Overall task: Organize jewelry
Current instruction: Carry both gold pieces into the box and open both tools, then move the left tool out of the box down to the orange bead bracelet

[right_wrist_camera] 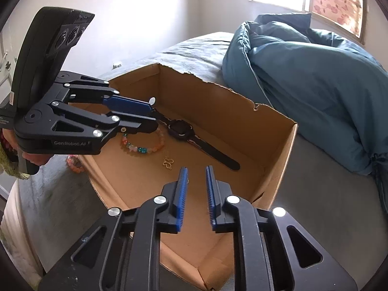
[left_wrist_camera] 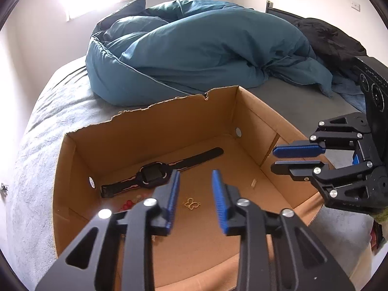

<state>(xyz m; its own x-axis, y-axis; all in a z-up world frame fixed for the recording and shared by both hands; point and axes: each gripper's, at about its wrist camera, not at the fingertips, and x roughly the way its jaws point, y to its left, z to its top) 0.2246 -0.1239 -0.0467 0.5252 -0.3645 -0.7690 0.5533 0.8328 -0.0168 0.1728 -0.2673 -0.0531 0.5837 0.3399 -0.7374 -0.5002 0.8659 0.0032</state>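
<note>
An open cardboard box (left_wrist_camera: 150,121) (right_wrist_camera: 218,101) sits on the bed. Inside lie a black watch (left_wrist_camera: 155,173) (right_wrist_camera: 180,127), a gold butterfly pendant (left_wrist_camera: 192,203) (right_wrist_camera: 168,163) and a colourful bead bracelet (right_wrist_camera: 143,145), partly hidden in the left wrist view (left_wrist_camera: 127,205). My left gripper (left_wrist_camera: 196,177) (right_wrist_camera: 152,114) is open and empty above the box floor, near the pendant. My right gripper (right_wrist_camera: 196,169) (left_wrist_camera: 275,160) is open and empty over the box's right side. Another beaded bracelet (right_wrist_camera: 75,163) lies outside the box on the bed.
A bunched teal duvet (left_wrist_camera: 194,48) (right_wrist_camera: 315,84) lies behind the box on the grey sheet (left_wrist_camera: 48,126). Dark clothing (left_wrist_camera: 327,38) sits at the far right. A small pale item (left_wrist_camera: 253,183) lies on the box floor.
</note>
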